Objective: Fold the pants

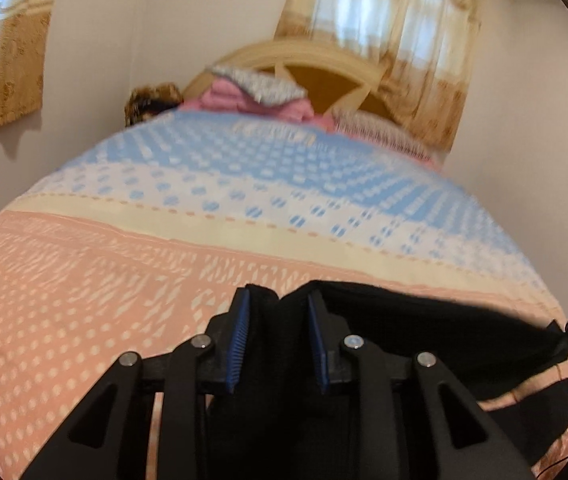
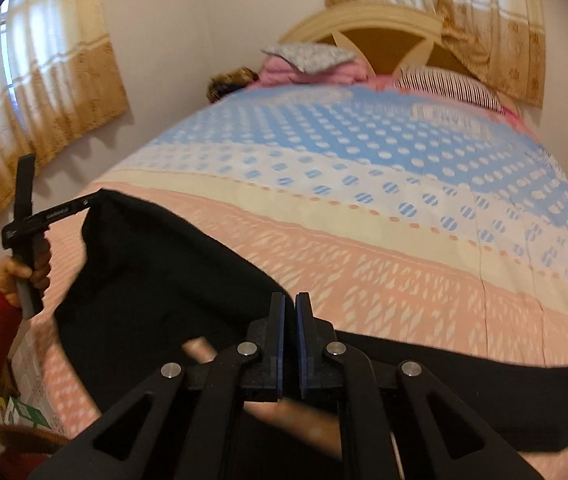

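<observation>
The black pants (image 2: 156,280) are held lifted above the bed (image 2: 364,240), stretched between the two grippers so that the edge stays taut for folding. The left hand-held gripper (image 1: 278,344) is closed on a thick bunch of the fabric between its blue pads (image 1: 239,344), while the right hand-held gripper (image 2: 289,344) is pressed almost fully together, pinching a thin edge of the cloth. The remaining fabric hangs below and to the sides of both grippers, which judging by the slack keeps it off the bedspread until the fold is laid.
</observation>
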`<state>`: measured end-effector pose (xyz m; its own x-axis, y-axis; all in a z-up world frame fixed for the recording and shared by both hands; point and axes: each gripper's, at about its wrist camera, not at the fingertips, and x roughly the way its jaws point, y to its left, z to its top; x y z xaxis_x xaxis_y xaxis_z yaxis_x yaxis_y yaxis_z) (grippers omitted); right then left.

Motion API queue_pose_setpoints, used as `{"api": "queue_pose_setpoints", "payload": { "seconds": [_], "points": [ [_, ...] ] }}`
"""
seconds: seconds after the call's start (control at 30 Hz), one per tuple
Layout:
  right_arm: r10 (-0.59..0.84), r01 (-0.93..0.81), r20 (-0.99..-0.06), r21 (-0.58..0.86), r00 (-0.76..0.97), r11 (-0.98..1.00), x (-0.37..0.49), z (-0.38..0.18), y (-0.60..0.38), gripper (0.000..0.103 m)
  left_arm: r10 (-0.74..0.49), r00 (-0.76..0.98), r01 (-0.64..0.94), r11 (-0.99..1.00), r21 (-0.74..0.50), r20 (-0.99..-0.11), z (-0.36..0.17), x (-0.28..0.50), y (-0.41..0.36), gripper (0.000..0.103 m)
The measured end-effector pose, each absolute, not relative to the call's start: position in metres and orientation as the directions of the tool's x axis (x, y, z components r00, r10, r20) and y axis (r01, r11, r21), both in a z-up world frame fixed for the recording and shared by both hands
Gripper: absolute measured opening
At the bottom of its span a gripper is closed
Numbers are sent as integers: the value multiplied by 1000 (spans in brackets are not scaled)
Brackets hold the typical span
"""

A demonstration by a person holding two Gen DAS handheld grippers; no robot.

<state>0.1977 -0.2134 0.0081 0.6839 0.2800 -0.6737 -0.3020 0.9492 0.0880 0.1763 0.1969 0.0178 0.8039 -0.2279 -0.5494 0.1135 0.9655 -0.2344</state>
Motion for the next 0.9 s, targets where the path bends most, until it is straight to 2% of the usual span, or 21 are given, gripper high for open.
{"api": "queue_pose_setpoints", "payload": {
  "seconds": [0.13, 0.27, 0.47, 0.63, 0.7, 0.77, 0.9],
  "points": [
    [326, -334, -633, 111, 702, 936, 141, 8, -205, 1, -261, 810, 144, 956, -254, -525, 4, 141, 203, 30],
    [355, -335, -665, 165, 656, 928, 108, -25, -199, 1, -260, 791, 152, 960, -233, -554, -17, 112, 201, 30],
    [444, -242, -658, 379, 608, 893, 98, -65, -206, 1, -232, 765, 110, 966, -233, -601, -47, 87, 209, 44],
    [528, -184, -601, 539, 600, 822, 109, -75, -210, 2, -102, 726, 17, 991, -132, -680, -59, 75, 223, 60],
    [544, -178, -584, 566, 603, 805, 109, -77, -209, 2, -95, 713, -21, 988, -156, -695, -59, 69, 235, 60],
    [557, -170, -574, 588, 600, 791, 110, -78, -210, 2, -116, 690, -39, 979, -198, -714, -57, 63, 241, 60],
    [577, -147, -561, 629, 593, 763, 113, -84, -210, 2, -290, 644, 45, 938, -343, -708, -41, 55, 221, 60]
  ]
}}
